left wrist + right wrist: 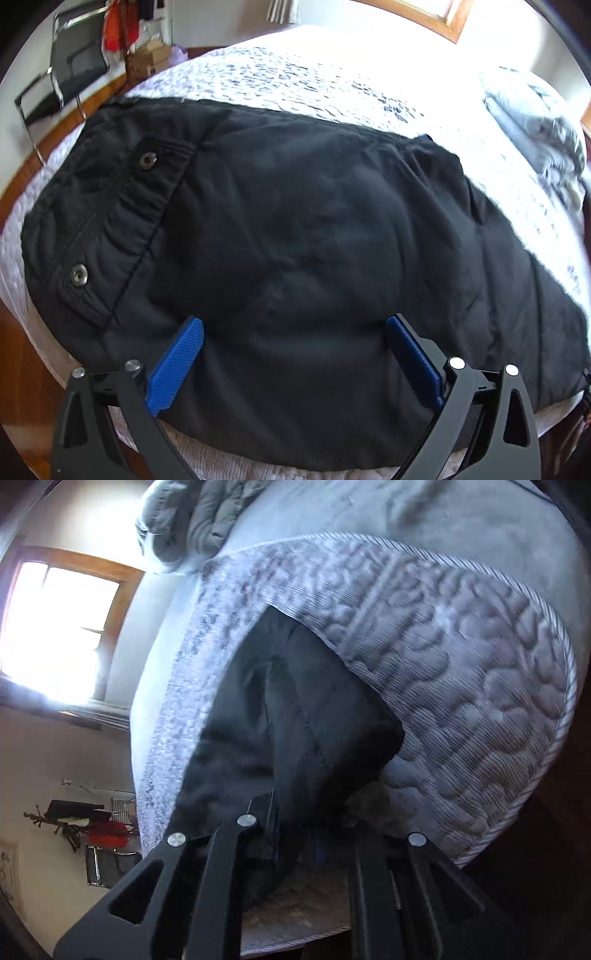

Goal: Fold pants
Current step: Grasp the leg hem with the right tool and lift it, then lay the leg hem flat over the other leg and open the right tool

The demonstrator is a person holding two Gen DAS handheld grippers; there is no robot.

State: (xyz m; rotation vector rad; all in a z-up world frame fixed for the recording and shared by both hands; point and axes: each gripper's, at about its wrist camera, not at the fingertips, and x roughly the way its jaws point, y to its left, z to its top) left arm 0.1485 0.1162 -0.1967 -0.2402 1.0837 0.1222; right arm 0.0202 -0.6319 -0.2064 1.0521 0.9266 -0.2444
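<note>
Black pants: soft, limp, light. We keep left gripper spread wide, right gripper pinched on the pants' hem.

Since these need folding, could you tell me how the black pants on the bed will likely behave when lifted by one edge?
The black pants will probably drape limply: the cloth lies wrinkled on the quilted bed. The gathered waistband with metal snaps is likely the heavier end. The matte fabric looks unlikely to slip.

Black pants on a white-grey quilted bedspread; blue pads.
</note>
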